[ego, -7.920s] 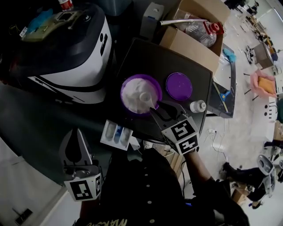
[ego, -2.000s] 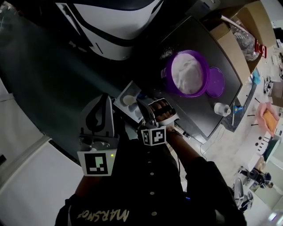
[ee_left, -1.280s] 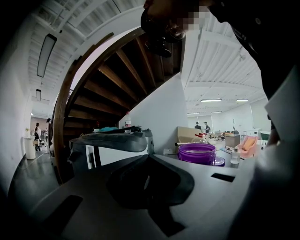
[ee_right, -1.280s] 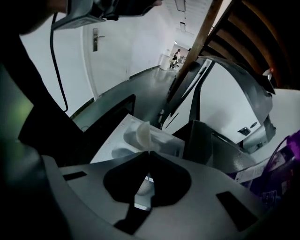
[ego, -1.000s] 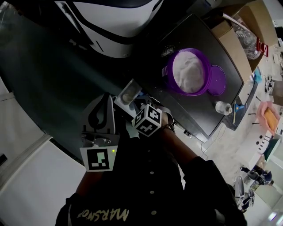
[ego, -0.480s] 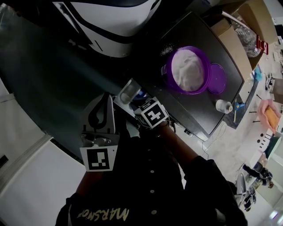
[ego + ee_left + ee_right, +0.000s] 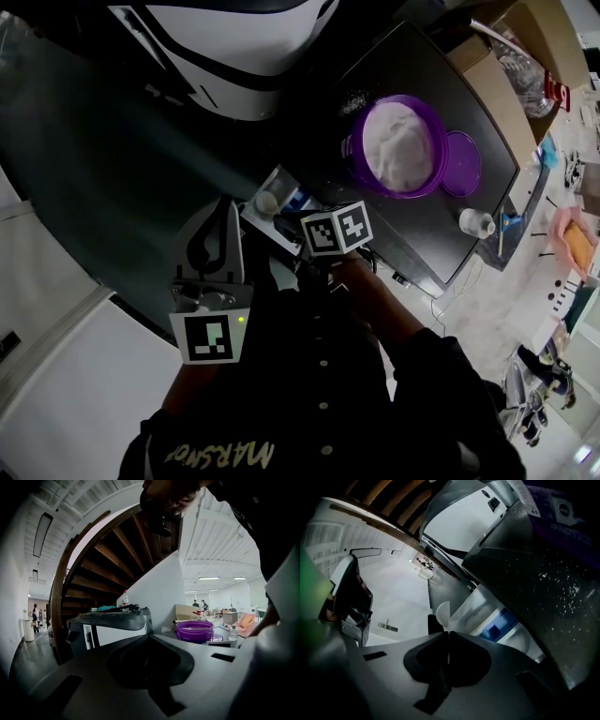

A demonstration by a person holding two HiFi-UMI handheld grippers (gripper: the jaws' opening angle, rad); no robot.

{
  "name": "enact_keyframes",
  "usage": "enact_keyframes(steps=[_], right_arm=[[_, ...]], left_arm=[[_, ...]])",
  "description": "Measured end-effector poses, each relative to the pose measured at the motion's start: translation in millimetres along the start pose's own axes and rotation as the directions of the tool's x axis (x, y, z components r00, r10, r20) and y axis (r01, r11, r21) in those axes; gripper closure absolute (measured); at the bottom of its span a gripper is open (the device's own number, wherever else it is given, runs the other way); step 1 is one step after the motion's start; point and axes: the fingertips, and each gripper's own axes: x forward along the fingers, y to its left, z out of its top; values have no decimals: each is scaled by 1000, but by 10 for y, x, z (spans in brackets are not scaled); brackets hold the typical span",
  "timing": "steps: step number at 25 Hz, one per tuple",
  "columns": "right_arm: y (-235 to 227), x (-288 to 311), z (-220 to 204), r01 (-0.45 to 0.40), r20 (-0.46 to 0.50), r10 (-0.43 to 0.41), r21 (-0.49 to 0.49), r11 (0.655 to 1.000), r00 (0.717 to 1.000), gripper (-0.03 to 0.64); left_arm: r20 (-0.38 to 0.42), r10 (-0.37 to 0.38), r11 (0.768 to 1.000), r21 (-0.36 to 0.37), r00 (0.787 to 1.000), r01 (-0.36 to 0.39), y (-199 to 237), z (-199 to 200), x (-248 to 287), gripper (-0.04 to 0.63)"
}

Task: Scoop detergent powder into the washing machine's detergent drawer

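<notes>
One scoop (image 7: 442,615) in right claw (image 7: 448,638); one drawer (image 7: 485,609), one tub (image 7: 352,150)

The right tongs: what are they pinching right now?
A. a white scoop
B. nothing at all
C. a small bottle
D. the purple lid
A: in the right gripper view the right tongs are closed on the thin handle of a white scoop, whose bowl sticks up just past their tips, next to the open detergent drawer.
</notes>
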Motion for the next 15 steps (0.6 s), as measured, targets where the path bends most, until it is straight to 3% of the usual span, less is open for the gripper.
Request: enact_keyframes(steps=[7,9,10,12,15], right_arm=[[-28,-32,-3,3,11,-3,12,1000,1000,581],[-36,-50,14,37,19,-36,-55,998,999,581],[-26,-67,29,76,23,-74,-138,988,997,581],[-5,-110,48,188,39,-187,-360,914,982,581],[41,-181,69,324,109,-331,-625,710,937,581]], left_arm=[[-1,-5,1000,4,1000,5,-16,24,9,588],[1,-6,1000,6,1000,6,-23,27,13,588],[1,-6,1000,8,1000,6,-22,28,14,589],[3,-1,1000,10,1000,1,-14,39,12,588],[14,3,1000,14,1000,-3,-8,85,11,588]])
